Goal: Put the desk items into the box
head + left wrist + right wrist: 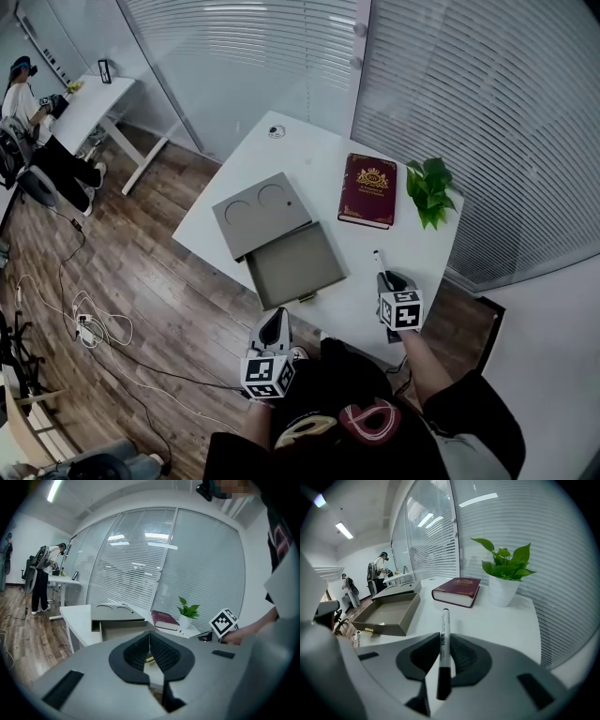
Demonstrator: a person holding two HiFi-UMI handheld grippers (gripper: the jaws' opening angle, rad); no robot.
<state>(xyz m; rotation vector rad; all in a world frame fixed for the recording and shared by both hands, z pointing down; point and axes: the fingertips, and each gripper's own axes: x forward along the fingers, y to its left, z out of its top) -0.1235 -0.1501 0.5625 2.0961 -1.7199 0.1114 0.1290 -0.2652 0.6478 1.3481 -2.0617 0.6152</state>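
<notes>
A white marker with a black cap (442,639) sticks up between the pads of my right gripper (442,644), which is shut on it. In the head view the marker (379,262) and right gripper (386,279) hang over the near right part of the white table (309,150). The grey box (261,214) lies mid-table, its empty drawer (294,265) pulled out towards me. A dark red book (368,189) lies right of the box. My left gripper (273,325) hovers off the table's near edge, its tips together with nothing held.
A potted green plant (429,190) stands at the table's right edge beside the book. A small round object (275,131) lies at the far end. Glass walls with blinds close off the back and right. Cables (89,328) trail on the wooden floor; a person (37,131) works at a far desk.
</notes>
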